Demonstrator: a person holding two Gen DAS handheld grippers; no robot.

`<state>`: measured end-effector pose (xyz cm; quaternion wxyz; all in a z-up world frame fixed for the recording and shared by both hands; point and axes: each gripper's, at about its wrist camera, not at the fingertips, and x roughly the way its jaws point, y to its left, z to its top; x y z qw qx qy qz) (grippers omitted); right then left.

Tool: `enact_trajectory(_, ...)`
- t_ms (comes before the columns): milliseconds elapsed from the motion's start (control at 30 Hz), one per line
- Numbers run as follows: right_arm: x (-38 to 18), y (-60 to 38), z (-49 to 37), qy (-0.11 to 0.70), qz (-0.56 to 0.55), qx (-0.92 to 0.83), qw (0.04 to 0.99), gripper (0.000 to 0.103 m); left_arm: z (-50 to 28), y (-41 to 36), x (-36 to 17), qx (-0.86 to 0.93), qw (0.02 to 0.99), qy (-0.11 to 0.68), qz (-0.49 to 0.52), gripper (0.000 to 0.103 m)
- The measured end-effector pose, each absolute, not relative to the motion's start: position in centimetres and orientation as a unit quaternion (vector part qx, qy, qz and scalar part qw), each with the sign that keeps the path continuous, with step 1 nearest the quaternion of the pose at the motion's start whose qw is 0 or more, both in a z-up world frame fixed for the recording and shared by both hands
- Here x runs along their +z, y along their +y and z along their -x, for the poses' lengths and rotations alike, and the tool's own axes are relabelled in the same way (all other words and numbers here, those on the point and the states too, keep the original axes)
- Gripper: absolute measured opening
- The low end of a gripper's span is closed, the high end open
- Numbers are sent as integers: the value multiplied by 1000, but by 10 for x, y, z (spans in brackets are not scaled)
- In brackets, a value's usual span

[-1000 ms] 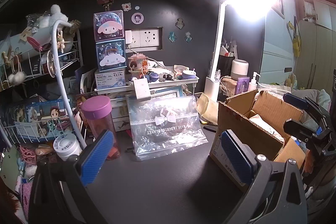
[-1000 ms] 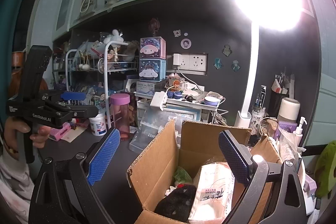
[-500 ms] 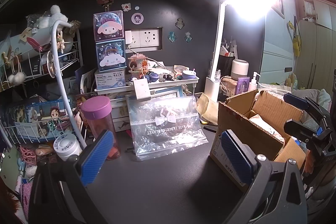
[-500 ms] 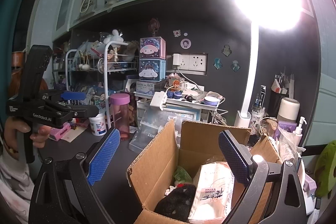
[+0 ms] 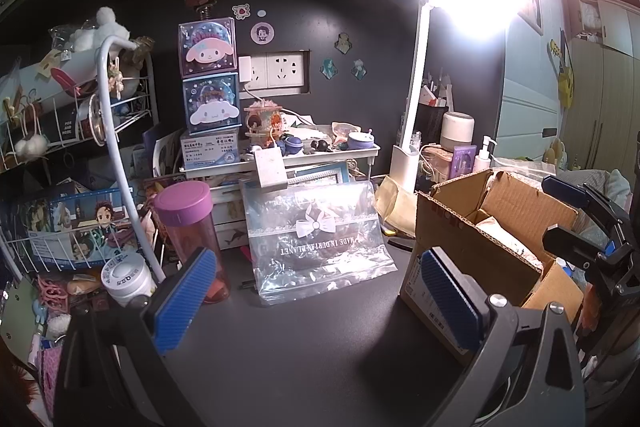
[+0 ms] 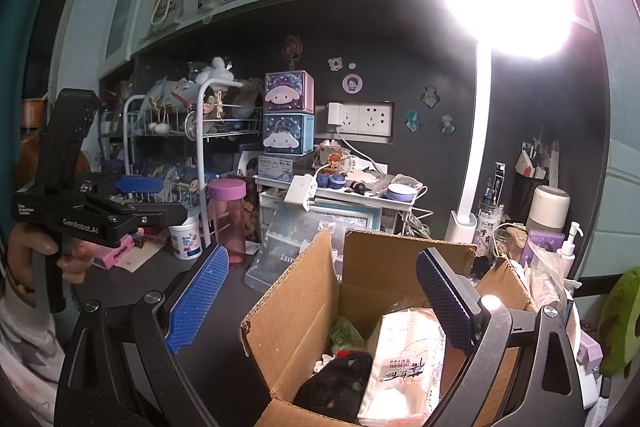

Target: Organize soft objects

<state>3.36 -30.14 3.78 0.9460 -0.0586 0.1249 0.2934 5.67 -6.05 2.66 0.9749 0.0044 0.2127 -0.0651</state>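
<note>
An open cardboard box (image 6: 304,291) stands on the dark desk; it also shows at the right of the left wrist view (image 5: 472,227). Inside lie a dark plush (image 6: 340,383), a pale soft pack with printed writing (image 6: 404,359) and something green (image 6: 346,333). A clear zip bag with a white bow (image 5: 316,239) leans against the drawers. My right gripper (image 6: 320,301) is open and empty, above the box. My left gripper (image 5: 316,301) is open and empty over the bare desk, in front of the bag.
A pink bottle (image 5: 192,235) and a white jar (image 5: 126,279) stand at the left beside a wire rack (image 5: 52,227). A bright desk lamp (image 5: 408,147), a small shelf of trinkets (image 5: 304,151) and toiletries (image 5: 460,143) line the back.
</note>
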Motion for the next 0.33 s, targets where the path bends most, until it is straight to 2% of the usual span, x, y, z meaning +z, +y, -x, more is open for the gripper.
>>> enact_trajectory(333, 37, -301, -34, 125, 57, 292, 946, 95, -57, -60, 26, -64, 975, 214, -5, 102)
